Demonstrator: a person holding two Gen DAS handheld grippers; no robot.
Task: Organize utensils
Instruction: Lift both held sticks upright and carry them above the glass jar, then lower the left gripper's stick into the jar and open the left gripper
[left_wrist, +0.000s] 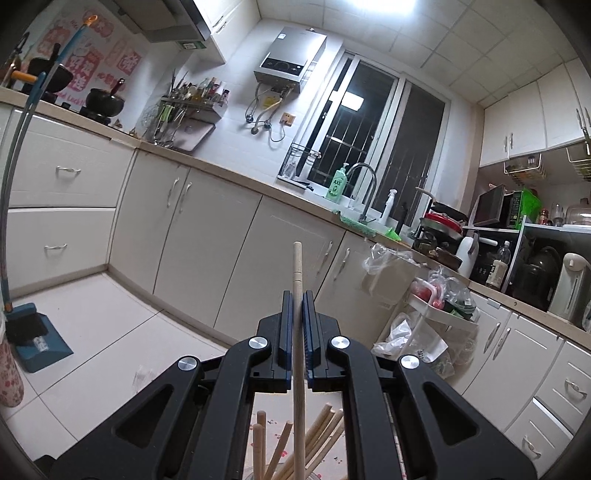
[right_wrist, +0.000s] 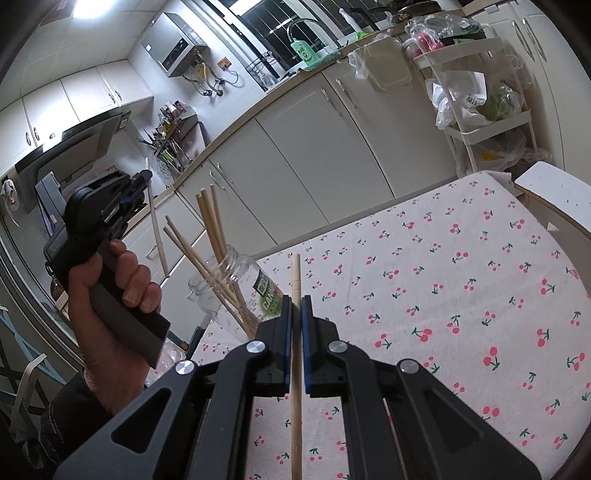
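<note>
Left tongs (left_wrist: 297, 295) pinching pale wooden chopstick (left_wrist: 297, 266); right tongs (right_wrist: 295, 300) pinching second wooden chopstick (right_wrist: 295, 273). Clear glass jar (right_wrist: 240, 288), left of right tongs, already holds several. Both sticks still to deposit; cherry-print table (right_wrist: 443, 277) otherwise bare.

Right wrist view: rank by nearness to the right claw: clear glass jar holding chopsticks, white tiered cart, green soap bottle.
1. Clear glass jar, just left of the right claw.
2. White tiered cart, upper right, past the table.
3. Green soap bottle, top centre, on the counter.
</note>
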